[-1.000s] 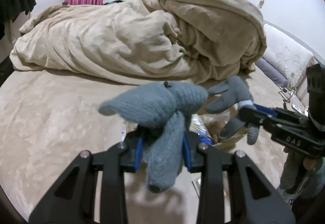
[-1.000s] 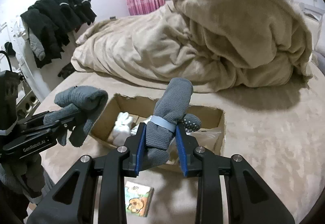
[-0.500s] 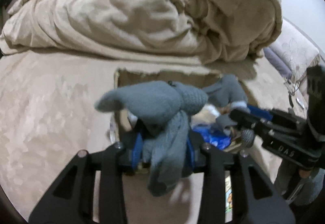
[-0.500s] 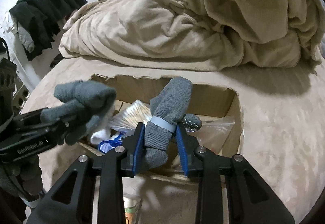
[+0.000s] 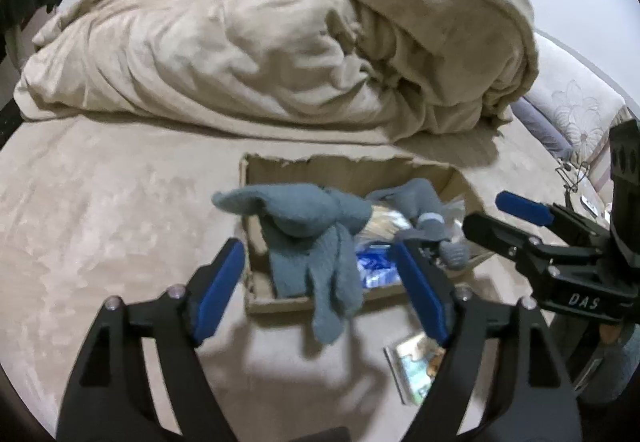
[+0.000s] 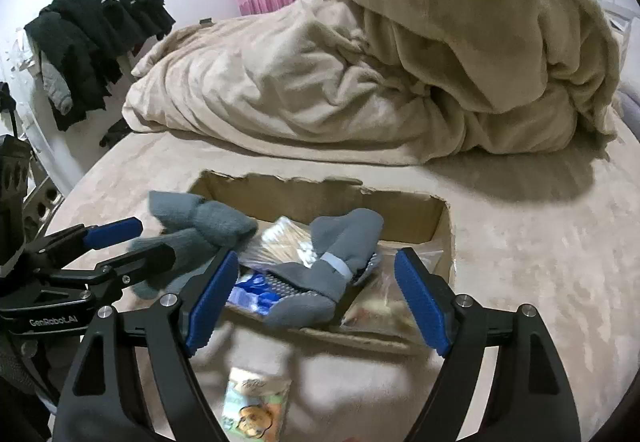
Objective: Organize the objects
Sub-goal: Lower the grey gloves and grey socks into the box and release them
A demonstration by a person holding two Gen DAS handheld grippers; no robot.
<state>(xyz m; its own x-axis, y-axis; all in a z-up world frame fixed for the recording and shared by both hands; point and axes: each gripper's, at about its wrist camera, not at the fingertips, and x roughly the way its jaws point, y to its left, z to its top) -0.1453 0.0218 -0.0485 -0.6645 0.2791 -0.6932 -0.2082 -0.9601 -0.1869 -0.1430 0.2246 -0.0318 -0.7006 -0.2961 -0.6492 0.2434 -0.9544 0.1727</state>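
A cardboard box [image 5: 344, 171] [image 6: 408, 207] lies open on the bed. My left gripper [image 5: 320, 294] is open; a fuzzy grey glove [image 5: 316, 242] is loose between its jaws, draped over the box's near left rim. It also shows in the right wrist view [image 6: 200, 226]. My right gripper [image 6: 316, 298] is open; a grey sock bundle with a pale band [image 6: 332, 262] lies loose in the box. It also shows in the left wrist view [image 5: 424, 209]. The box holds plastic packets and a blue item [image 6: 256, 292].
A big rumpled beige blanket [image 5: 300, 41] is piled behind the box. A small picture card [image 6: 256, 402] [image 5: 416, 366] lies on the bed in front of the box. Dark clothes [image 6: 92, 25] hang at the left. Pillows [image 5: 568, 109] lie at the right.
Both grippers have opened and let go. The glove has dropped onto the box's rim and the sock bundle has dropped into the box.
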